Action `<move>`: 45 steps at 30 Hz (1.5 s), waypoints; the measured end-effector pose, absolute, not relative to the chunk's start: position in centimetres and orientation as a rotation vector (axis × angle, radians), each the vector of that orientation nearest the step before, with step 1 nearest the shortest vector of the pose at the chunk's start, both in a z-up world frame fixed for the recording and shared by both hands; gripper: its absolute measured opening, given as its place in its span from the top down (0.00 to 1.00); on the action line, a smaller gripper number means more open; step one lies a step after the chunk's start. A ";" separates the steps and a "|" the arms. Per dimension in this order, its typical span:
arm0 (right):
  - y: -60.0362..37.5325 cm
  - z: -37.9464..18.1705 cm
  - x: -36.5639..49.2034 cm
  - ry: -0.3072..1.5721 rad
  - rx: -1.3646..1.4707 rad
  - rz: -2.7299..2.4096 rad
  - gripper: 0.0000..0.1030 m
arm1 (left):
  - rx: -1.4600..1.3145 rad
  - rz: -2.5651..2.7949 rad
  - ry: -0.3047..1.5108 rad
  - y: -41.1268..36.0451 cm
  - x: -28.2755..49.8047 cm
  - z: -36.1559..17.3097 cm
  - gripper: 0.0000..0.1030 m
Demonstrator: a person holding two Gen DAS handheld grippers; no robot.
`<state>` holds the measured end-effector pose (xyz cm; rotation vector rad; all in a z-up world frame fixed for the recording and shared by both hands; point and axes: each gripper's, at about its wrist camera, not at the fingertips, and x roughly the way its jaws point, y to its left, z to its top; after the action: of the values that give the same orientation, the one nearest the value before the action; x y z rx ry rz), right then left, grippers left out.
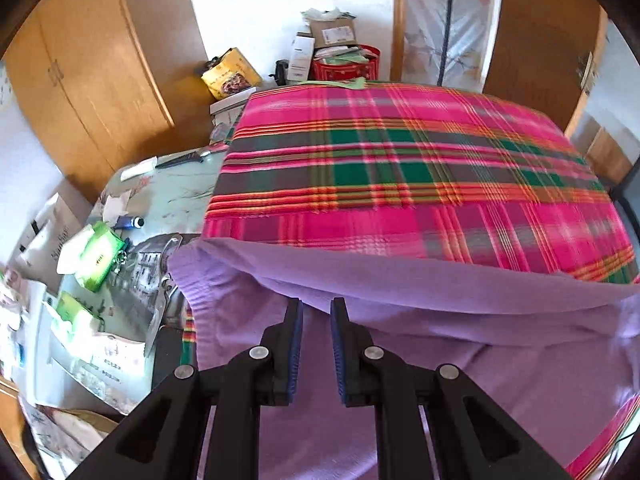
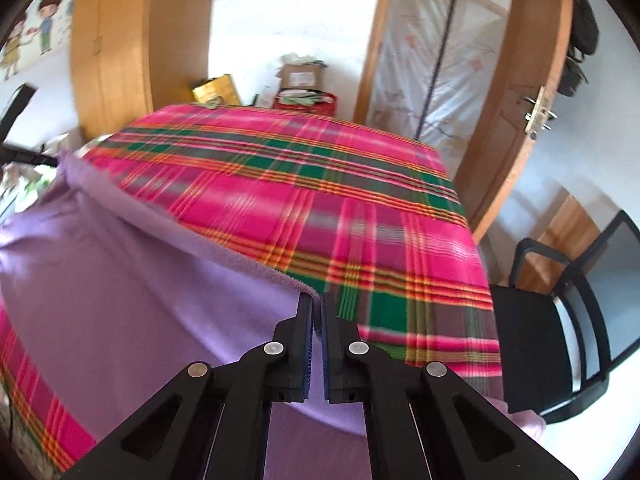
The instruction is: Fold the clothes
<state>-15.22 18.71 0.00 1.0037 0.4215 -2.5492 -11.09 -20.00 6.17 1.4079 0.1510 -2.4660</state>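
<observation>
A purple garment (image 1: 460, 340) lies on a pink and green plaid blanket (image 1: 400, 160), with its far edge raised in a long fold. My left gripper (image 1: 317, 301) reaches the ribbed hem under that fold. Its jaws stand narrowly apart with cloth across the tips, and the tips themselves are partly hidden. In the right wrist view the purple garment (image 2: 140, 280) slopes up from the plaid blanket (image 2: 320, 200). My right gripper (image 2: 317, 296) is shut on the garment's fuzzy edge at its corner.
Left of the blanket the table is cluttered with green tissue packs (image 1: 96, 252), papers, scissors (image 1: 164, 292) and a pen. Boxes and a red tin (image 1: 348, 66) stand at the far edge. A black chair (image 2: 560, 340) is on the right, near a wooden door (image 2: 520, 120).
</observation>
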 end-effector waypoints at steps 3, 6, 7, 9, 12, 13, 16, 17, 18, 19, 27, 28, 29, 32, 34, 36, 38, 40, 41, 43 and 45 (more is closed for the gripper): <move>18.1 0.3 -16.7 0.422 1.023 -2.573 0.96 | 1.428 -2.472 0.084 -20.7 -11.5 5.5 0.86; 17.4 0.6 -18.1 0.410 1.026 -2.593 0.96 | 1.435 -2.475 -0.024 -20.6 -12.0 5.0 0.86; 17.3 0.7 -18.4 0.414 1.025 -2.596 0.96 | 1.428 -2.493 -0.088 -20.3 -12.1 5.0 0.86; 17.1 0.8 -19.0 0.417 1.033 -2.599 0.96 | 1.418 -2.554 -0.233 -19.2 -12.2 5.0 0.86; 17.0 0.4 -19.9 0.399 1.073 -2.603 0.96 | 1.442 -2.614 -0.414 -17.4 -12.2 4.9 0.86; 17.0 0.3 -20.2 0.393 1.086 -2.605 0.96 | 1.456 -2.628 -0.471 -16.8 -12.3 4.8 0.86; 16.9 -0.2 -20.6 0.380 1.108 -2.606 0.96 | 1.525 -2.626 -0.614 -15.8 -12.7 3.9 0.86; 16.8 -0.3 -20.7 0.380 1.115 -2.605 0.96 | 1.531 -2.614 -0.654 -15.6 -12.9 3.6 0.86; 16.7 -0.5 -20.8 0.379 1.121 -2.606 0.96 | 1.529 -2.598 -0.695 -15.4 -13.0 3.4 0.86; 16.7 -0.6 -20.9 0.379 1.128 -2.605 0.96 | 1.526 -2.588 -0.725 -15.2 -13.2 3.2 0.86; 16.8 -1.3 -21.9 0.333 1.176 -2.607 0.96 | 1.606 -2.703 -0.801 -13.8 -12.3 2.4 0.74; 16.8 -1.4 -22.0 0.326 1.182 -2.608 0.96 | 1.605 -2.703 -0.808 -13.9 -12.3 2.2 0.74; 16.8 -1.5 -22.1 0.319 1.188 -2.608 0.96 | 1.608 -2.695 -0.810 -14.0 -12.5 2.0 0.74; 16.8 -1.8 -22.4 0.295 1.205 -2.610 0.95 | 1.616 -2.668 -0.818 -14.3 -13.0 1.5 0.74; 16.9 -1.9 -22.5 0.282 1.213 -2.610 0.95 | 1.619 -2.652 -0.847 -14.4 -13.5 1.1 0.73; 16.8 -1.8 -22.6 0.287 1.215 -2.615 0.95 | 1.628 -2.638 -0.875 -14.6 -13.8 0.7 0.73; 16.7 -1.8 -22.7 0.294 1.216 -2.619 0.95 | 1.627 -2.637 -0.885 -14.6 -14.1 0.6 0.72; 16.6 -1.7 -22.8 0.301 1.217 -2.622 0.95 | 1.619 -2.647 -0.880 -14.6 -14.4 0.7 0.72; 16.5 -1.7 -22.8 0.306 1.219 -2.623 0.95 | 1.614 -2.659 -0.864 -14.6 -14.5 0.9 0.72; 16.4 -1.8 -22.9 0.310 1.221 -2.625 0.95 | 1.617 -2.680 -0.824 -14.8 -14.9 1.1 0.72; 16.3 -1.8 -23.1 0.309 1.223 -2.627 0.95 | 1.639 -2.694 -0.786 -15.1 -15.4 1.2 0.72</move>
<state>-23.10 16.34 -1.76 1.2229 0.3090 -2.6274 -15.41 -15.06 1.17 1.6386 -0.7856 -2.6943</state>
